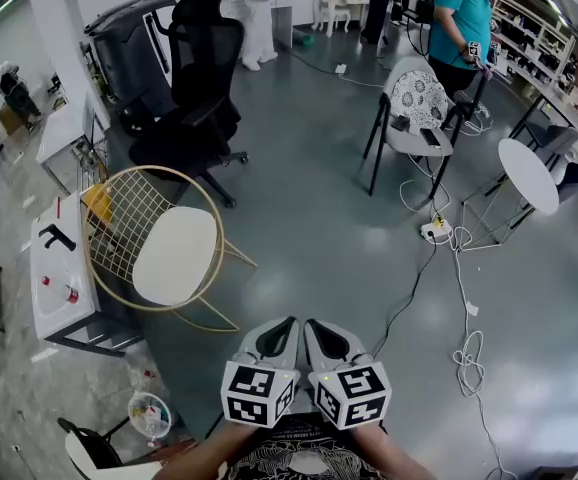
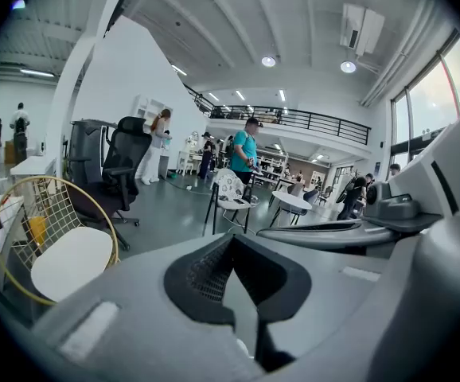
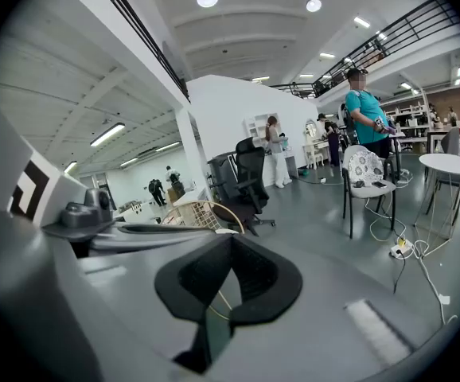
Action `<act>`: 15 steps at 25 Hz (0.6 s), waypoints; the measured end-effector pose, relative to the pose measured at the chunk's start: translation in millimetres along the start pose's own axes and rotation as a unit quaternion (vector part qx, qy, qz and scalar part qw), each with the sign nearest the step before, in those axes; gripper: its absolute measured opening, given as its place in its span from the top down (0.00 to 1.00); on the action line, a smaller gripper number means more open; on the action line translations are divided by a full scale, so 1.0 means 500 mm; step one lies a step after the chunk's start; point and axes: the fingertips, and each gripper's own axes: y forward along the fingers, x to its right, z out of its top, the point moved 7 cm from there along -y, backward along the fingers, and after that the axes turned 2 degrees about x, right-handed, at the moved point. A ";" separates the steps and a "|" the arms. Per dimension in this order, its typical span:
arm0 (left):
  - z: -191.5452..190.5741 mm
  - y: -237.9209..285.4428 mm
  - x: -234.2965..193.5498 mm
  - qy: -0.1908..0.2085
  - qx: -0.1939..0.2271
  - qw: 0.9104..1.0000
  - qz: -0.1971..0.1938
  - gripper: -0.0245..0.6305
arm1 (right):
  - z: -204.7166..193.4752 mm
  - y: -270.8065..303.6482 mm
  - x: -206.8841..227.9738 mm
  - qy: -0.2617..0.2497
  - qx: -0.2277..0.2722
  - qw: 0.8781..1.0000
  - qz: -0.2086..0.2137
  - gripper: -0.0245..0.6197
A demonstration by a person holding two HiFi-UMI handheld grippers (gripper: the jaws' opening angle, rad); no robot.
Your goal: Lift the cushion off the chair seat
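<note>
Both clenched and empty, the left hand-held gripper (image 1: pixel 285 326) and right hand-held gripper (image 1: pixel 314 328) hang side by side, well apart from the cushion (image 1: pixel 174 256) on the chair (image 1: pixel 119 203) seat. It looks thin, light and soft: pinch its near edge.

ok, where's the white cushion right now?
Head view, left of centre: the white cushion lies on the gold wire chair, beside the white cabinet.

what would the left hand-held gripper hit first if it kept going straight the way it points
Probably the bare grey floor: the left hand-held gripper tilts slightly down, passing right of the gold wire chair. Depth unclear.
</note>
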 end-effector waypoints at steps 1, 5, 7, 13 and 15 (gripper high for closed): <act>0.003 0.013 -0.003 -0.002 0.000 1.000 0.005 0.98 | 0.004 0.009 0.010 -0.002 -0.002 1.000 0.005 0.97; 0.017 0.071 0.000 -0.009 0.001 1.000 0.018 0.98 | 0.022 0.039 0.068 0.001 -0.011 1.000 0.022 0.97; 0.027 0.101 0.006 -0.012 0.001 1.000 0.022 0.98 | 0.033 0.051 0.097 0.004 -0.015 0.999 0.028 0.97; 0.061 0.190 0.017 -0.016 -0.005 0.999 0.038 0.98 | 0.072 0.090 0.184 0.009 -0.025 0.999 0.047 0.97; 0.071 0.214 0.019 -0.018 -0.009 0.999 0.048 0.98 | 0.086 0.103 0.210 0.011 -0.029 0.998 0.057 0.97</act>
